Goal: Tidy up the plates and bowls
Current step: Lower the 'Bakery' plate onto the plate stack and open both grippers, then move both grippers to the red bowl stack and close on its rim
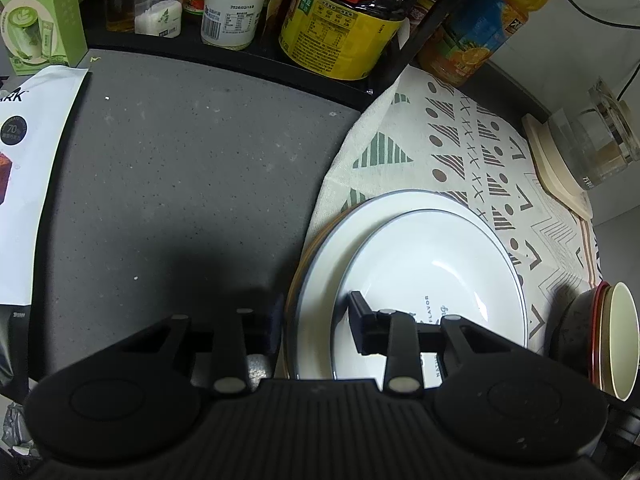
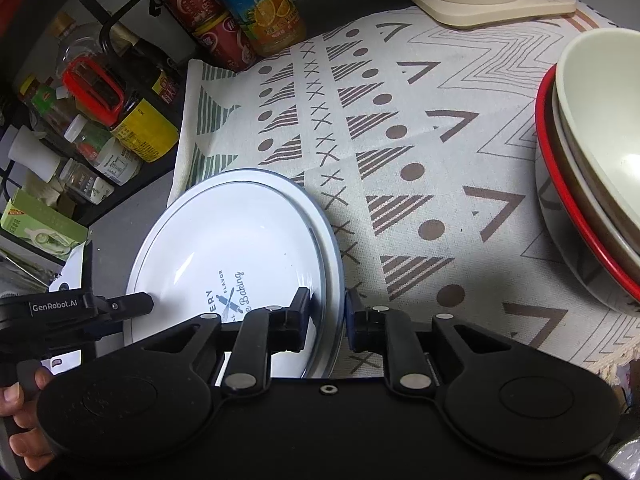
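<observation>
A stack of white plates with a grey-blue rim (image 1: pixel 432 256) lies on the patterned cloth (image 1: pixel 460 148), partly over the grey counter; the top one has printed lettering. My left gripper (image 1: pixel 312 320) is open and straddles the stack's left rim, one finger outside, one inside. In the right wrist view the same plates (image 2: pixel 224 240) lie at lower left. My right gripper (image 2: pixel 326 320) straddles their right rim with a narrow gap; its grip is unclear. The left gripper's finger (image 2: pixel 132 304) rests on the plate. A nested stack of bowls (image 2: pixel 592 160), cream inside a red-rimmed one, stands at right.
A black rack with sauce bottles and jars (image 1: pixel 344 20) runs along the back. A glass kettle on a cream base (image 1: pixel 588 152) stands at far right. A white packet (image 1: pixel 28 168) and a green box (image 1: pixel 40 12) lie at left. The bowl stack (image 1: pixel 608 340) is close right.
</observation>
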